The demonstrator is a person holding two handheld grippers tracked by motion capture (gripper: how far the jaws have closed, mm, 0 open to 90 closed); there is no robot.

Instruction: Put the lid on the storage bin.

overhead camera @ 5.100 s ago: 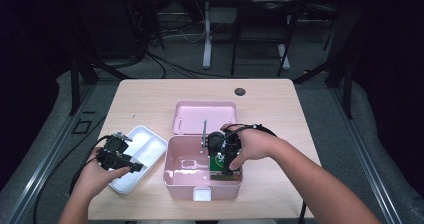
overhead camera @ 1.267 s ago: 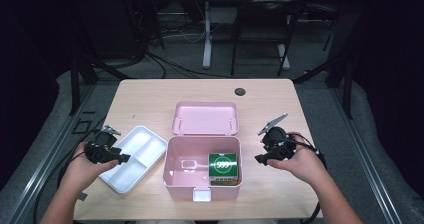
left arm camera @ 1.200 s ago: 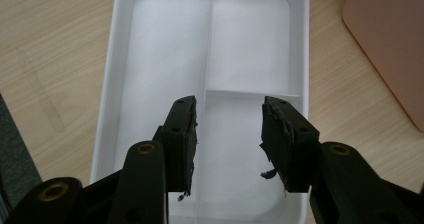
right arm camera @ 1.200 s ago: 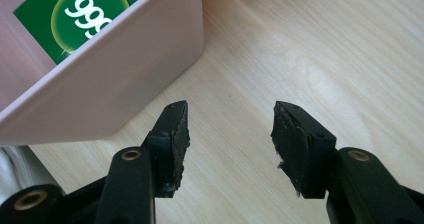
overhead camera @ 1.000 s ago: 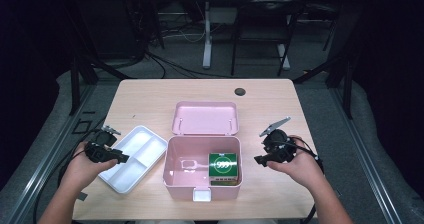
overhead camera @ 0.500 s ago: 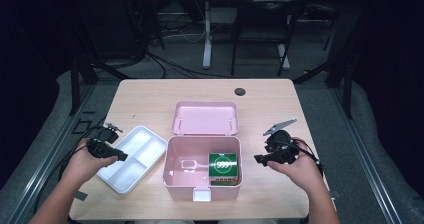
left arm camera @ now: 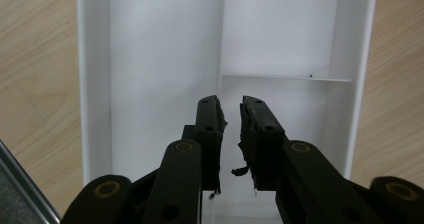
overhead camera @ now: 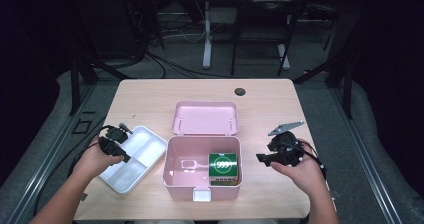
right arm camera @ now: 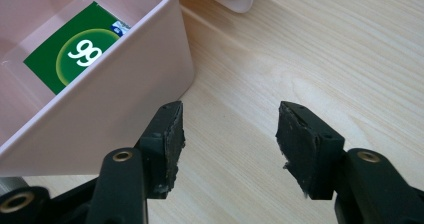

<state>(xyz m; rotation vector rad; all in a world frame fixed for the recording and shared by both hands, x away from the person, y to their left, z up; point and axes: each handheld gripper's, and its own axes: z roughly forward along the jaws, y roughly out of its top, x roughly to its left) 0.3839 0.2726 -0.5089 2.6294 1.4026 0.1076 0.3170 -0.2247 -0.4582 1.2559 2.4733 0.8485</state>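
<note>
An open pink box (overhead camera: 220, 193) stands at the table's front middle, its lid (overhead camera: 205, 118) flat behind it. A green packet (overhead camera: 223, 166) marked 999 lies in its right half. A white divided tray (overhead camera: 140, 149) lies left of the box. My left gripper (overhead camera: 125, 159) hangs over the tray's left part. Its jaws have just been closing and stand at a narrow gap (left arm camera: 231, 104), with the tray's divider wall (left arm camera: 221, 34) running between them, untouched. My right gripper (overhead camera: 261, 159) is open over bare wood right of the box (right arm camera: 115, 84), with nothing between its fingers.
A black round grommet (overhead camera: 240, 91) sits in the tabletop at the far edge. Bare wood lies right of the box and behind the lid. Dark floor, cables and another desk's legs surround the table.
Five seconds ago the right gripper was inside the box at the green packet; now it rests out to the right. Over the last second the left gripper sank slightly over the tray.
</note>
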